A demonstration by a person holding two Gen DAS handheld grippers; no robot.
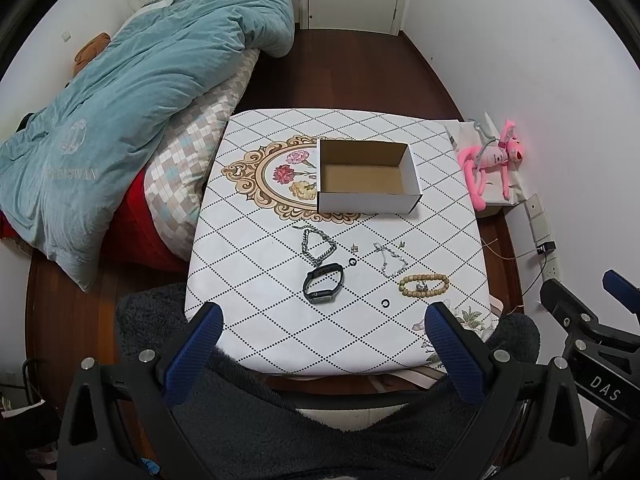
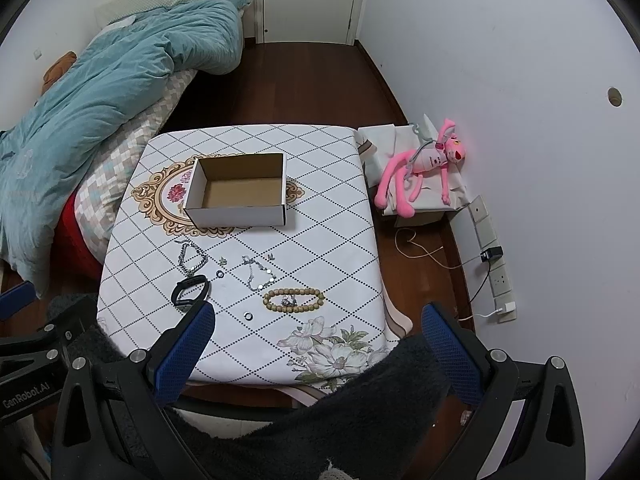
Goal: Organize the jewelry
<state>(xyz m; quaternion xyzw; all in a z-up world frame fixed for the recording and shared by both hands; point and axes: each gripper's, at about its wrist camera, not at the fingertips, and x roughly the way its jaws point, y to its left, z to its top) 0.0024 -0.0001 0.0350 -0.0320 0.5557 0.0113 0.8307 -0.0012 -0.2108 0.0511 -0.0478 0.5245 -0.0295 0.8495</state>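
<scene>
An empty open cardboard box [image 1: 366, 178] [image 2: 238, 190] stands on the table [image 1: 280, 320] [image 2: 332, 248]. In front of it lie a silver chain [image 1: 318, 246] [image 2: 192, 258], a black watch band [image 1: 324, 283] [image 2: 191, 288], a thin silver bracelet [image 1: 390, 260] [image 2: 258, 272], a wooden bead bracelet [image 1: 423, 285] [image 2: 294, 300], two small rings [image 1: 352, 261] [image 1: 385, 303] [image 2: 219, 274] [image 2: 248, 315] and small earrings [image 1: 353, 247] [image 2: 223, 261]. My left gripper [image 1: 323, 314] and right gripper [image 2: 318, 314] are both open and empty, held above the table's near edge.
A bed with a teal duvet [image 1: 120, 100] [image 2: 100, 92] is on the left. A pink plush toy [image 1: 494, 160] [image 2: 420, 168] lies on a box at the right wall, with sockets and cables [image 2: 492, 264] along the skirting. A dark fuzzy fabric [image 1: 300, 432] lies below the grippers.
</scene>
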